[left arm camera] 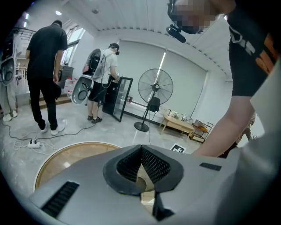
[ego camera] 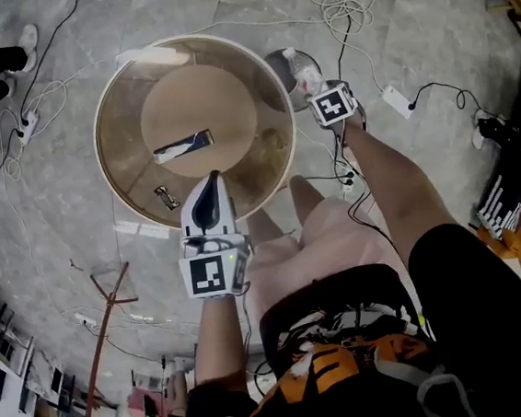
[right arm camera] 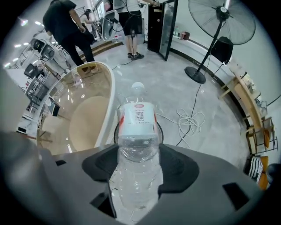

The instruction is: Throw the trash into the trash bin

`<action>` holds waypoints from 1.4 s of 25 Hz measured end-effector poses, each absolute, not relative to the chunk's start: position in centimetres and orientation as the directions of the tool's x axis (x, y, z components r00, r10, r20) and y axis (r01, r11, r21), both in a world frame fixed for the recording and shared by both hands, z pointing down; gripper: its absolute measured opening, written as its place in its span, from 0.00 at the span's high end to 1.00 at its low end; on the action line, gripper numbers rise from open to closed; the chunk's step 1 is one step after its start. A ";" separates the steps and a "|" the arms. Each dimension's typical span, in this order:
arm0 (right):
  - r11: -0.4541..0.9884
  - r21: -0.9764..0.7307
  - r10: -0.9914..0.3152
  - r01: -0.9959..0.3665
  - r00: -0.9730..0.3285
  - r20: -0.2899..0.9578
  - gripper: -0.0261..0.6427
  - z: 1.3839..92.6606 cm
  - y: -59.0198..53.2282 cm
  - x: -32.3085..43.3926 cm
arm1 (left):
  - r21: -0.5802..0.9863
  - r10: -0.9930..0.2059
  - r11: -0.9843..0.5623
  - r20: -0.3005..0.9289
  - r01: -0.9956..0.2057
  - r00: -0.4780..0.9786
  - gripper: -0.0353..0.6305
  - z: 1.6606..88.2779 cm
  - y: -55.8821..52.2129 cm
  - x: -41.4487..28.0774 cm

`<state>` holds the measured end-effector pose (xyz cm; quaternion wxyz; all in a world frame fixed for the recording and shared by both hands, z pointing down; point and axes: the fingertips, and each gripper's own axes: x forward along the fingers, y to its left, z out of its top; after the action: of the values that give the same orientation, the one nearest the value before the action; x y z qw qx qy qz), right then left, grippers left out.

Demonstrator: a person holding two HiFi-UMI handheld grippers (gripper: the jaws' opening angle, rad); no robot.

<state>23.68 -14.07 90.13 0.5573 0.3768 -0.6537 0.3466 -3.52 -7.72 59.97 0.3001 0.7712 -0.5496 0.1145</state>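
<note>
Fingers (right arm camera: 178, 169) of the right gripper (right arm camera: 137, 158) clamp one clear plastic bottle (right arm camera: 136, 118) around its body, neck pointing away and down toward the dark round trash bin (ego camera: 278, 71), which sits on the floor just beside the round table (ego camera: 106, 108). We judge the step in hand to be the drop itself: the bottle hangs over the bin's mouth, partly above its rim. The next move calls for centring it a little and then spreading the jaws so it falls inside rather than glancing off the edge. Our left gripper (ego camera: 209, 197) hovers over the table's near edge, its jaws pressed together on nothing. By our count there is one bottle, one bin and one table. Two pieces of trash are left on the table: a blue-and-white wrapper (ego camera: 183, 147) and a small scrap (ego camera: 168, 198) nearer us.
</note>
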 end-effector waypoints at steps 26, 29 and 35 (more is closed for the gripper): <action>0.988 0.132 -0.106 0.084 -0.262 0.959 0.65 91.0 -5.5 -10.6 | 0.318 -0.762 0.131 0.639 -0.939 0.110 0.91 63.6 5.2 -16.1; 0.994 0.072 -0.089 -0.076 -0.237 0.967 0.66 91.0 -6.5 -7.5 | 0.324 -0.771 0.136 0.628 -0.936 0.106 0.91 63.7 5.4 -17.0; 0.794 0.092 -0.214 -0.600 -0.134 0.968 0.66 89.8 -11.9 8.5 | 0.336 -0.779 0.037 0.600 -0.941 0.183 0.91 63.0 1.8 -14.4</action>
<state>8.47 -11.87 89.83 0.5968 0.2768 -0.7355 0.1619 -14.37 1.75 62.99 0.3516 0.6842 -0.6285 0.1152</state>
